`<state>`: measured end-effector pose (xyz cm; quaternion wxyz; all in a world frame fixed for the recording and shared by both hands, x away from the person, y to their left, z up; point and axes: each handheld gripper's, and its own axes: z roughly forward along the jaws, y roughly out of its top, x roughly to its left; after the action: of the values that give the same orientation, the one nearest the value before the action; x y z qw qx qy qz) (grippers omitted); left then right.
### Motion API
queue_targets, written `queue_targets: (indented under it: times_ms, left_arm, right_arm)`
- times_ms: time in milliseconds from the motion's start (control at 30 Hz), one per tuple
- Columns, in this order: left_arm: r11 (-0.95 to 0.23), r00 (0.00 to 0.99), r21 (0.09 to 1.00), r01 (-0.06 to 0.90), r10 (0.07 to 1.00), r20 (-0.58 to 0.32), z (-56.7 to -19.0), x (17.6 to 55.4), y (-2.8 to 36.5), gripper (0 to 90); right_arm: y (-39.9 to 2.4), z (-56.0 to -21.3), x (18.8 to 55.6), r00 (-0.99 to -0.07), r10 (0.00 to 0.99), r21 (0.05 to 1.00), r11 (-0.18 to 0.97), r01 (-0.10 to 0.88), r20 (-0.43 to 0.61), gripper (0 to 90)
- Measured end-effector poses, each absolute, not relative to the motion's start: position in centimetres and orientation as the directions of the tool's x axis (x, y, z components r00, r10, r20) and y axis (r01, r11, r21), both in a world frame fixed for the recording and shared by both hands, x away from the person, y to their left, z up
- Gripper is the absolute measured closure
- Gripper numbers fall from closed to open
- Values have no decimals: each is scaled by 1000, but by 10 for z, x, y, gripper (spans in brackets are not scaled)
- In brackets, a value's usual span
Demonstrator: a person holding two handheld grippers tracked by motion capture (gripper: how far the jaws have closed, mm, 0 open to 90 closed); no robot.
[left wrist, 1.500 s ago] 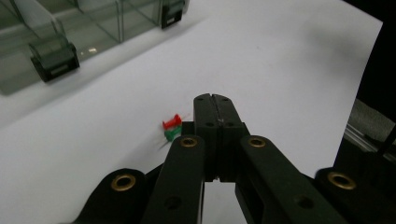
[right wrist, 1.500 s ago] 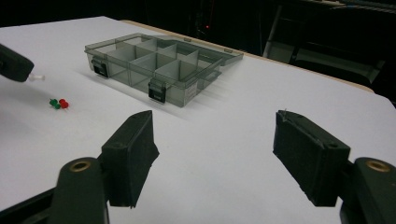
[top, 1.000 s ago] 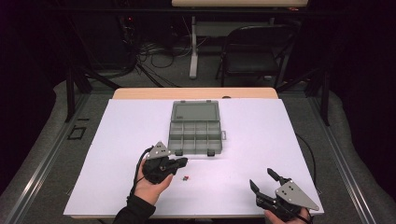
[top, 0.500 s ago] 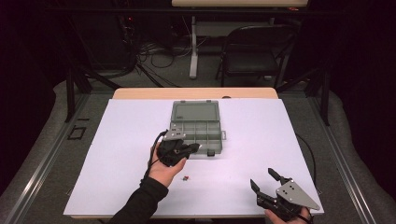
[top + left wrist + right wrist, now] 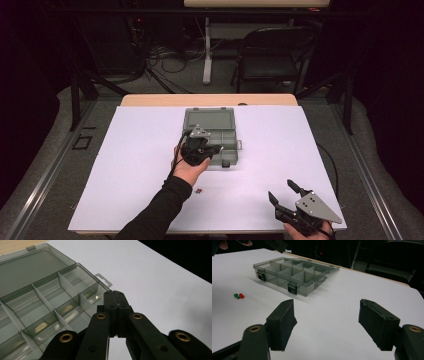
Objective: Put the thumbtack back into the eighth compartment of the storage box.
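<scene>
A clear grey compartment box [image 5: 220, 119] lies open in the middle of the white table, its lid folded back. My left gripper [image 5: 216, 149] hovers over the box's near row of compartments, jaws pressed together. In the left gripper view the shut tips [image 5: 115, 293] sit above the box's corner compartment [image 5: 88, 296], and nothing shows between the pads. A few small red and green pins [image 5: 199, 190] lie on the table nearer to me than the box. My right gripper [image 5: 281, 190] rests at the near right, jaws wide apart with nothing between them [image 5: 327, 312], facing the box [image 5: 292, 272] and the pins [image 5: 239, 296].
A white sheet [image 5: 310, 150] covers the table, with a wooden strip [image 5: 210, 100] showing along its far edge. A dark chair [image 5: 272, 55] and a tangle of cables [image 5: 165, 55] stand on the floor beyond the table.
My left hand has moved away from me, from beside the pins to over the box's near side, jaws staying shut. The right gripper has kept still.
</scene>
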<state>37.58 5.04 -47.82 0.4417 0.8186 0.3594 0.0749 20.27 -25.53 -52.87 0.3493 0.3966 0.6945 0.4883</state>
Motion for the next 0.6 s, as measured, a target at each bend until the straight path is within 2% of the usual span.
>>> queue_targets:
  times_ms: [600]
  left_arm:
    - [-389,720,743,544,671,-176,-507,388,26,900]
  right_arm:
    - [-256,-529,203,-446,890,956,207,209,-95,283]
